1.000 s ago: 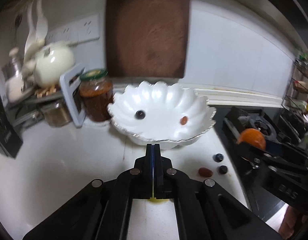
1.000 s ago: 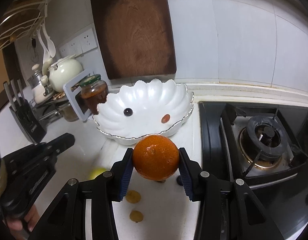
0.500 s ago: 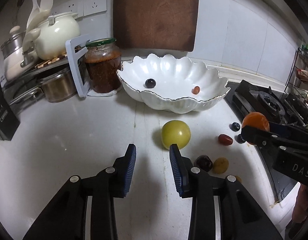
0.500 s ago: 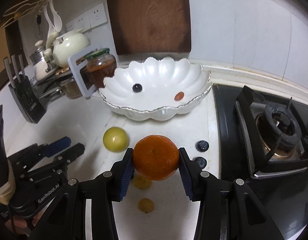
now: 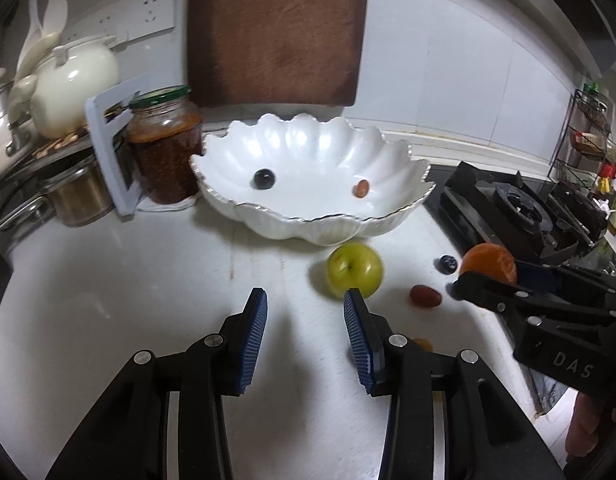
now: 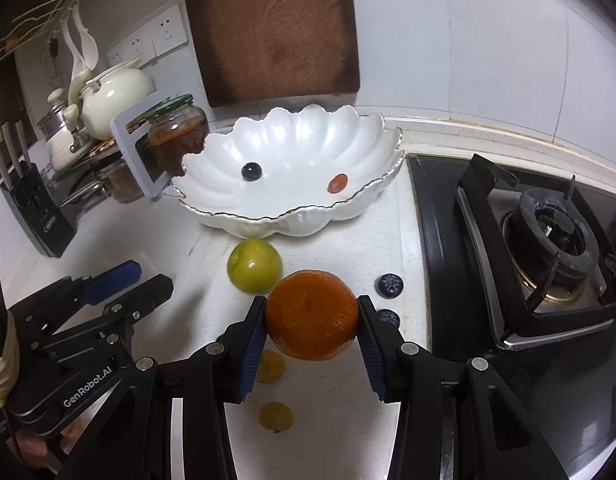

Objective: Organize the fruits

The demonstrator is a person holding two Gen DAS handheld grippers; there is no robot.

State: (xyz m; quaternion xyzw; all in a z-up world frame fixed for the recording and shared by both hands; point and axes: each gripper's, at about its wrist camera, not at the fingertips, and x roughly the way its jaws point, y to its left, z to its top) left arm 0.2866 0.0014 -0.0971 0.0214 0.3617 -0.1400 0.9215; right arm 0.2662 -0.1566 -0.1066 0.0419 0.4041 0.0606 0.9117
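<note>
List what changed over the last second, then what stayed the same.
The left gripper went from shut to open and drew back, bringing the green apple into view on the counter. The right gripper backed away from the white bowl, still clamping the orange. The bowl's two small fruits stayed.

Wooden cutting board (image 5: 278,28) against the wall, sauce jar (image 5: 164,146), cream teapot (image 5: 74,80), gas stove (image 6: 548,240)
</note>
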